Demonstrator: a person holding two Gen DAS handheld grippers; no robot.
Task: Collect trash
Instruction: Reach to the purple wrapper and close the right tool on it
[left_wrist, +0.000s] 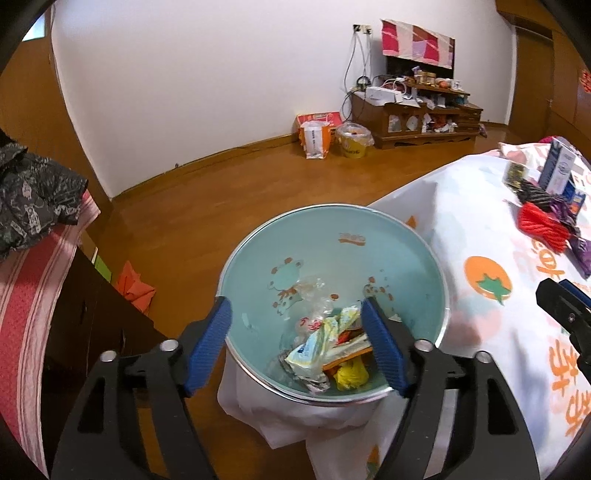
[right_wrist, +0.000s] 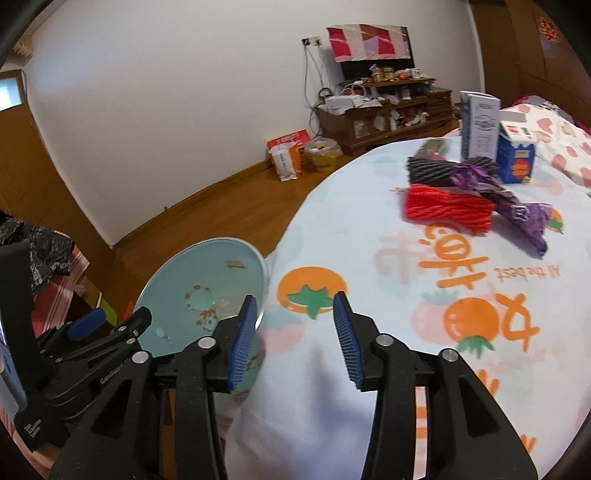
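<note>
- Left gripper (left_wrist: 297, 343) hangs over the pale blue bin (left_wrist: 391, 240), jaws spread wide with nothing between the pads; crumpled wrappers (left_wrist: 325, 350) lie in the bin directly beneath them.
- Right gripper (right_wrist: 295, 339) hovers above the printed tablecloth (right_wrist: 388, 295), jaws parted and empty, the bin rim just left of its left pad.
- Ahead and right of the right jaws: purple wrapper (right_wrist: 517, 210) draped beside the red yarn (right_wrist: 447, 206). Looks light, crinkly, slippery; I'd pinch a raised fold.
- Beyond, two cartons (right_wrist: 495, 136) stand upright, likely tippy.
- Open cloth between; the table edge drops off on the left, by the bin.
</note>
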